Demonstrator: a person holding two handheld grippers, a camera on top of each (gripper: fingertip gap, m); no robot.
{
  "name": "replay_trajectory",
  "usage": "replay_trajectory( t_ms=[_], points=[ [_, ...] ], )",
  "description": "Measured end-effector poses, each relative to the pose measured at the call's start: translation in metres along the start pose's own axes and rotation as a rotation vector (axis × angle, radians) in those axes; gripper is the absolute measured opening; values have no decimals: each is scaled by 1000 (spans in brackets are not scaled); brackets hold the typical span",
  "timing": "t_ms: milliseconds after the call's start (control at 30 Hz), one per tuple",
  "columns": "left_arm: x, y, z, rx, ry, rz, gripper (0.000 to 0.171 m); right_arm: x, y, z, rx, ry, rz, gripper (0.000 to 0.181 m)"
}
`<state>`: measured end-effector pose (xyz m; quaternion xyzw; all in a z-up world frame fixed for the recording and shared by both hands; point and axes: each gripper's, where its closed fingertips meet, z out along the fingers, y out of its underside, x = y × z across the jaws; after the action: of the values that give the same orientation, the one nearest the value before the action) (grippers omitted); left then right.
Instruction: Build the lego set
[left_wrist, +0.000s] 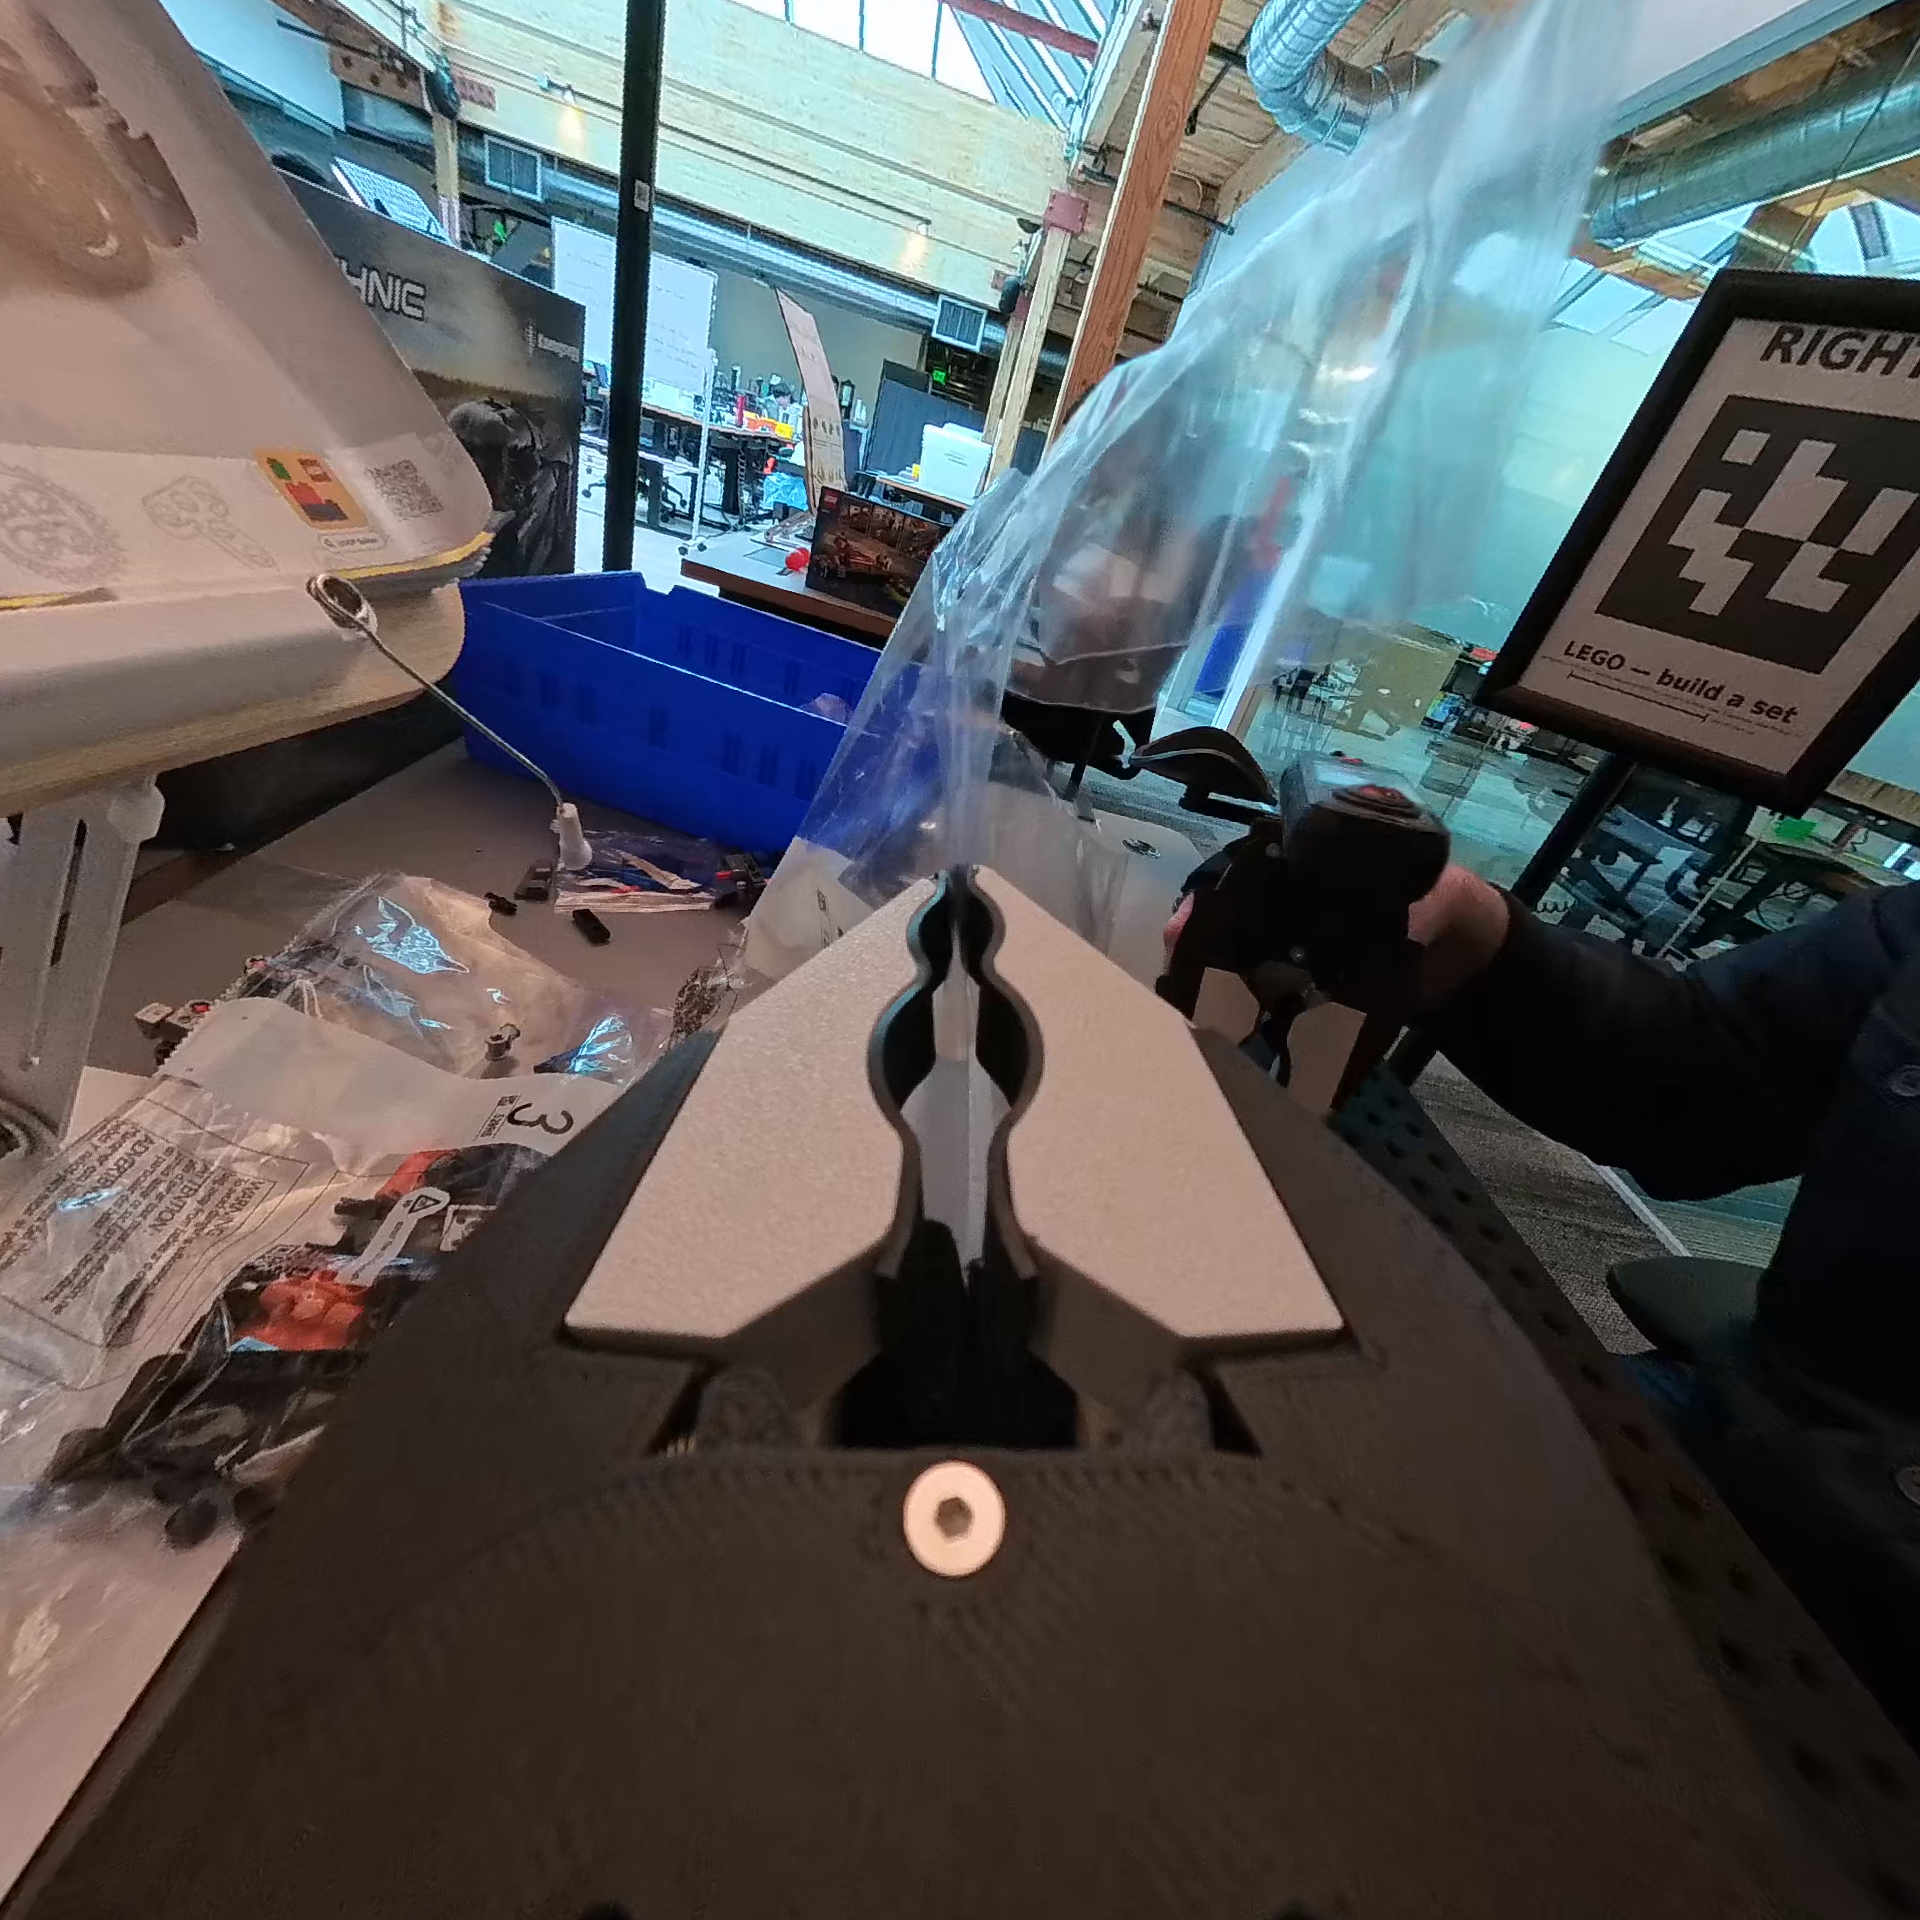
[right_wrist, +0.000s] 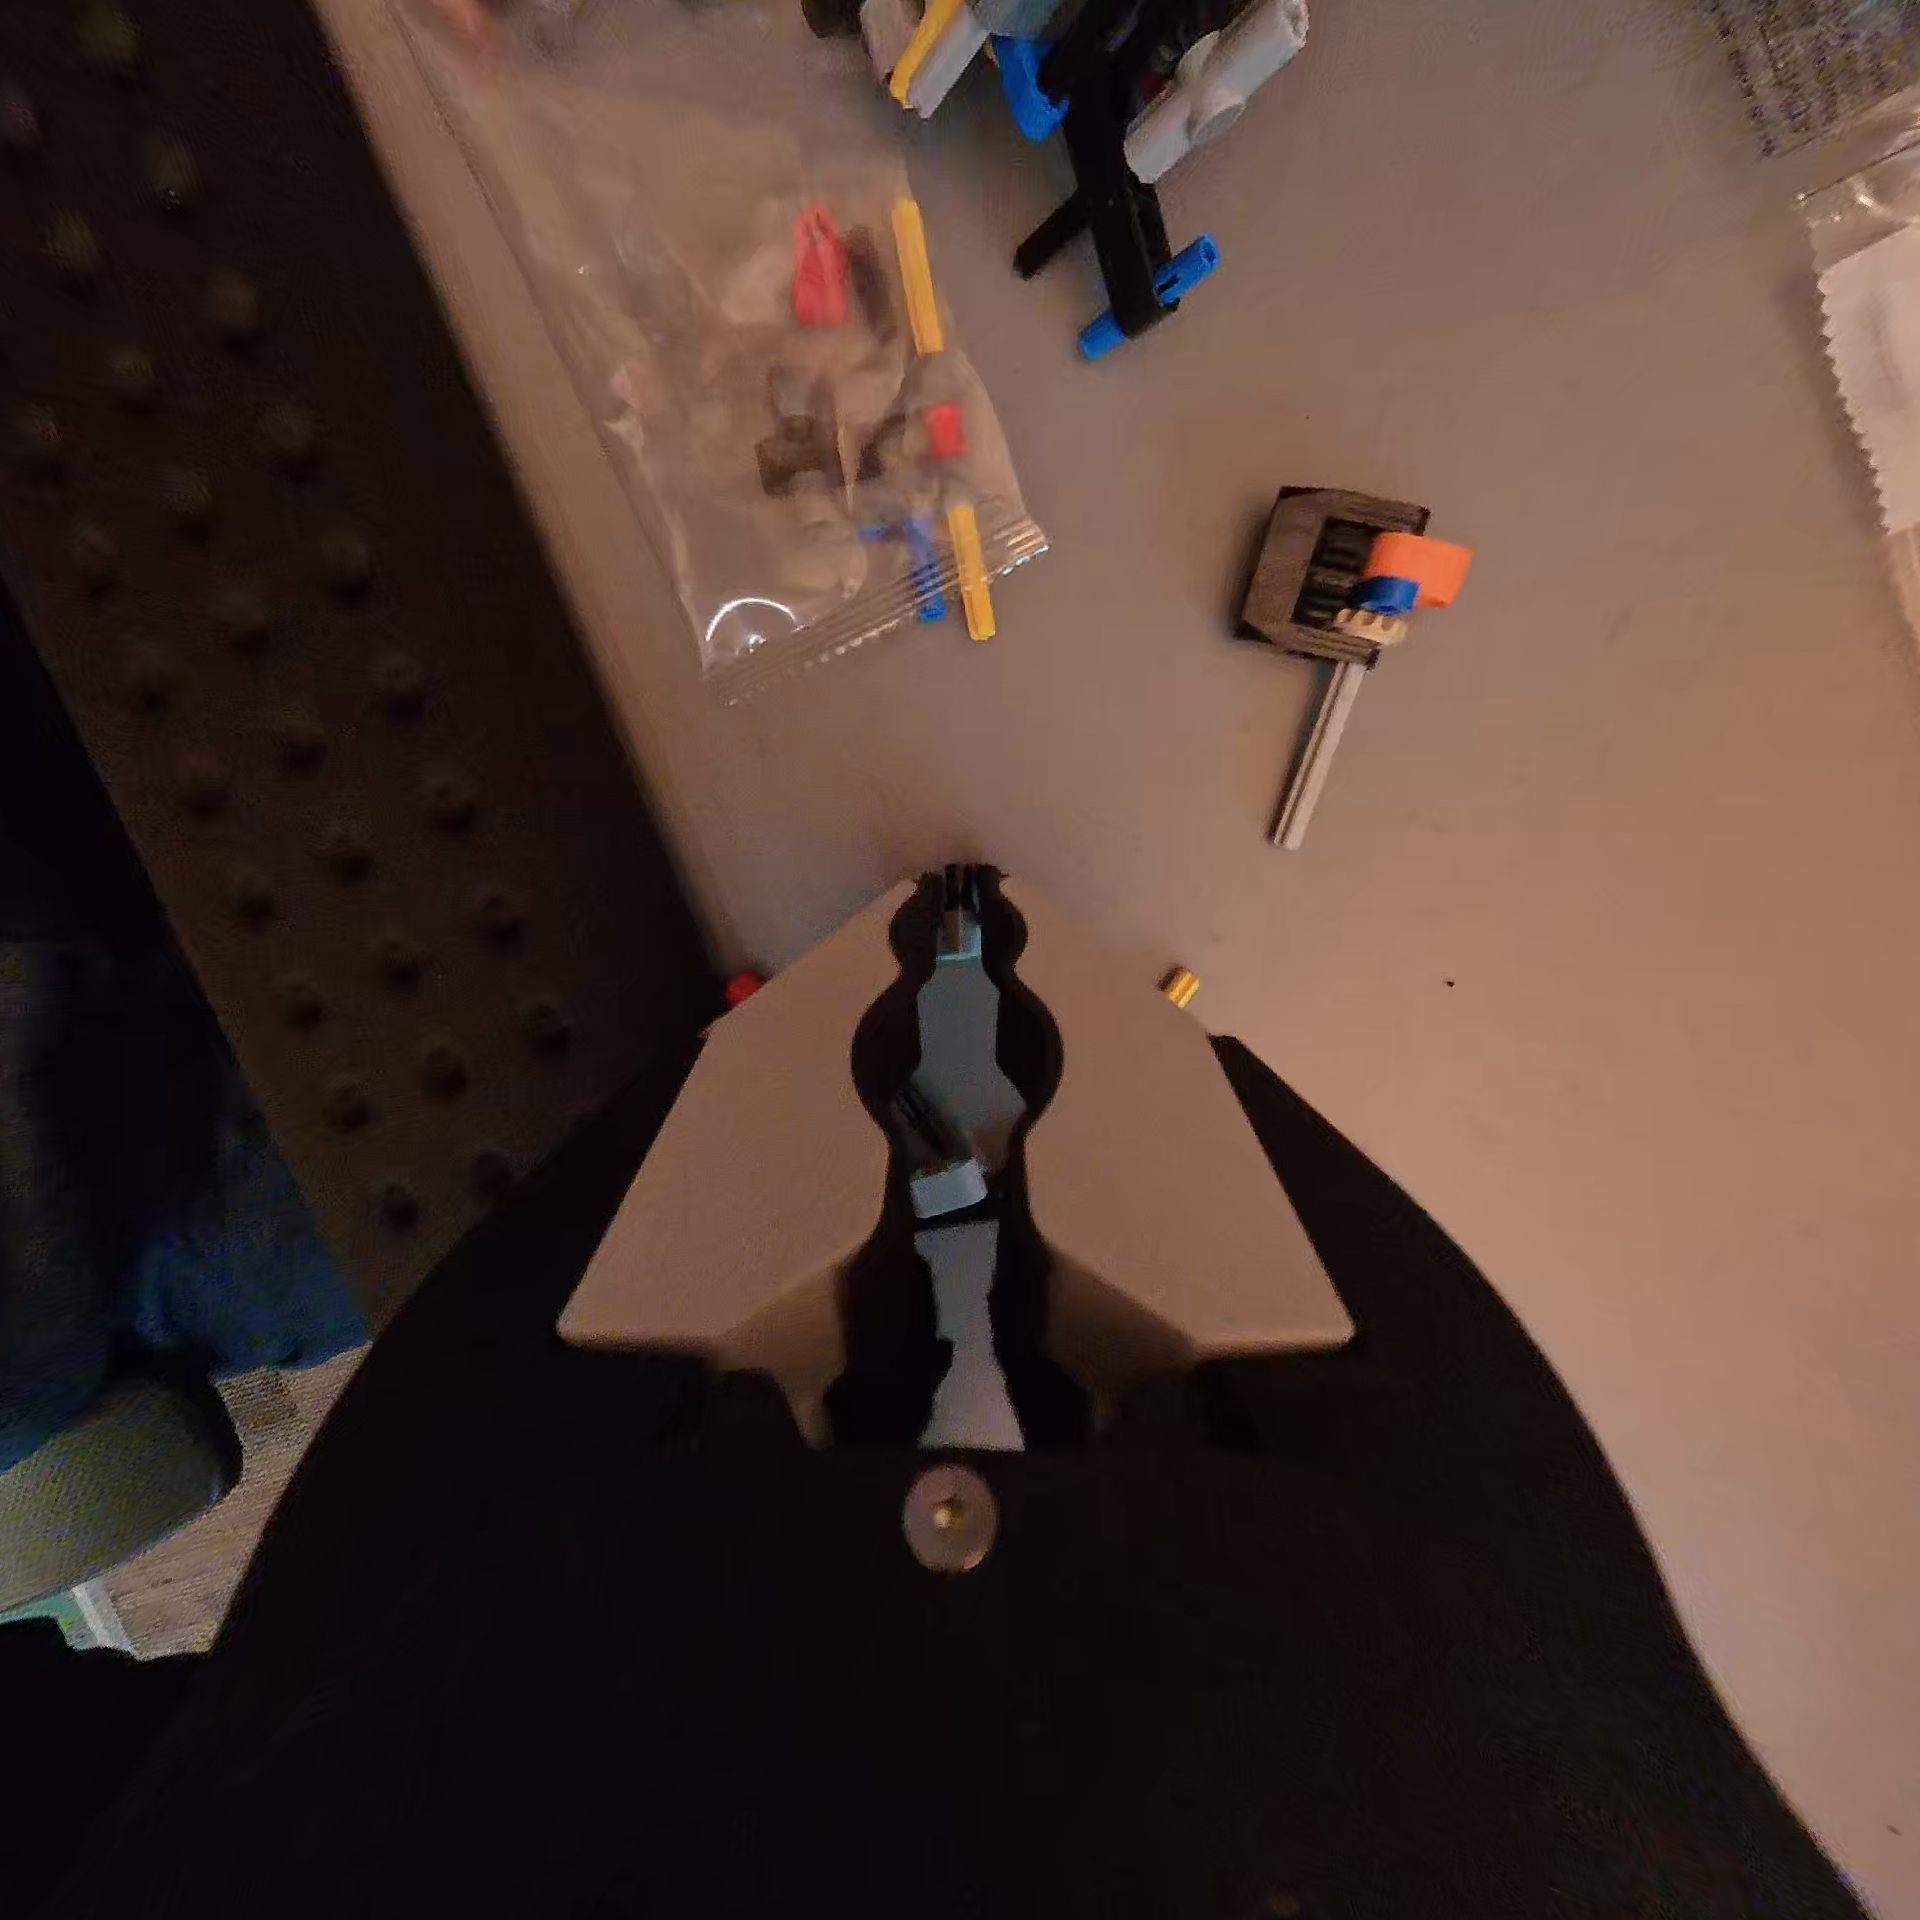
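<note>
My left gripper (left_wrist: 961, 883) is shut on the edge of a clear plastic bag (left_wrist: 1247, 468) and holds it up in the air. The bag looks almost empty. My right gripper (right_wrist: 961, 883) is shut, tips low over the grey table (right_wrist: 1558, 935); it also shows in the left wrist view (left_wrist: 1320, 883), held by a hand. A small grey and black piece (right_wrist: 940, 1169) shows through the gap behind its tips. On the table lie a sealed bag of small parts (right_wrist: 831, 436), a black block with an orange part and grey axle (right_wrist: 1330, 582), and a partial build (right_wrist: 1091, 125).
A blue bin (left_wrist: 665, 686) stands at the back. An open instruction booklet (left_wrist: 208, 416) rests on a stand at left. Several parts bags (left_wrist: 312, 1039) lie below it. A framed sign (left_wrist: 1745, 540) stands at right. A black pegboard strip (right_wrist: 260, 623) borders the table. Spacing between my two grippers at the tips: around 25 centimetres.
</note>
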<state>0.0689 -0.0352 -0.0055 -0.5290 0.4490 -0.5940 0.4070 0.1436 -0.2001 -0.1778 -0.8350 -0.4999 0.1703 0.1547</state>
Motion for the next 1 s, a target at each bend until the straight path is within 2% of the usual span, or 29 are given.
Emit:
replay_trajectory(
  t_ms=[100, 167, 333, 400, 467, 500, 567, 633, 700, 733, 867, 933, 1000],
  points=[
    [0, -1, -1, 2, -1, 0, 0, 5, -9, -9, 33, 37, -33, 4],
    [-1, -1, -1, 3, 0, -1, 0, 14, -25, -27, 100, 74, -44, 4],
    [0, 0, 0, -1, 3, 1, 0, 65, -100, -116, 410, 338, -55, 4],
    [0, -1, 0, 4, 4, -1, 0, 76, -129, -142, 506, 384, -83, 5],
    [1, 0, 0, -4, 4, 3, 0, 91, -149, -150, 544, 416, -101, 5],
    [1, 0, 0, -4, 6, 1, 0, 97, -152, -147, 516, 423, -100, 5],
    [1, 0, 0, -6, 6, 3, 0, 89, -168, -158, 599, 416, -145, 4],
    [0, 0, -1, -1, 6, 0, 0, 93, -168, -163, 572, 468, -131, 5],
    [-1, 0, -1, 0, 8, -5, 0, 100, -158, -151, 488, 448, -95, 22],
    [-1, 0, 0, -1, 11, -6, 0, 103, -155, -147, 471, 428, -72, 25],
    [1, 2, 2, -13, 14, 1, 0, 96, -144, -161, 552, 404, -55, 24],
    [1, 1, 0, -10, 10, 1, 0, 93, -127, -168, 533, 404, -28, 27],
    [0, 0, -1, -4, 7, -1, 0, 84, -98, -164, 453, 387, -14, 22]
  ],
)
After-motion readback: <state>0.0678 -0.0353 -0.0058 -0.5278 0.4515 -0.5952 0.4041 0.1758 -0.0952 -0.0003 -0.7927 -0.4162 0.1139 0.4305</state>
